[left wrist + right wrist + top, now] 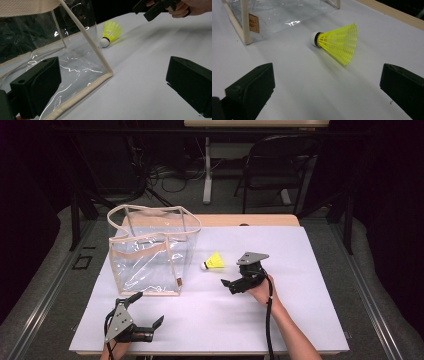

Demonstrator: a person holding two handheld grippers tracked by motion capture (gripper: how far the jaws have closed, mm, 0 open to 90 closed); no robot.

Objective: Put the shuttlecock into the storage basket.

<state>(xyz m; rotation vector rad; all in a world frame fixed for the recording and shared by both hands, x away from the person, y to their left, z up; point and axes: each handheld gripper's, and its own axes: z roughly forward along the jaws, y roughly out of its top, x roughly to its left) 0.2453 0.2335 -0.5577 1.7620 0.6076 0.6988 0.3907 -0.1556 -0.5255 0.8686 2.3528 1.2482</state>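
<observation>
Right gripper view: our right claw point(327, 82) gapes wide, empty, lined up on the shuttlecock point(337, 42) lying beside the clear bag point(277, 15); left claw point(112, 85) open too, waiting near the bag's corner.

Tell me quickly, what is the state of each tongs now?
Left tongs: open, holding nothing, near the clear bag.
Right tongs: open, holding nothing, facing the yellow shuttlecock.

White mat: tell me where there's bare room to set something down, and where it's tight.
The white mat is bare right of the right gripper to its edge, and along the far strip behind the shuttlecock. It is tight between the clear bag, shuttlecock and right gripper, and in front of the bag near the left gripper.
</observation>
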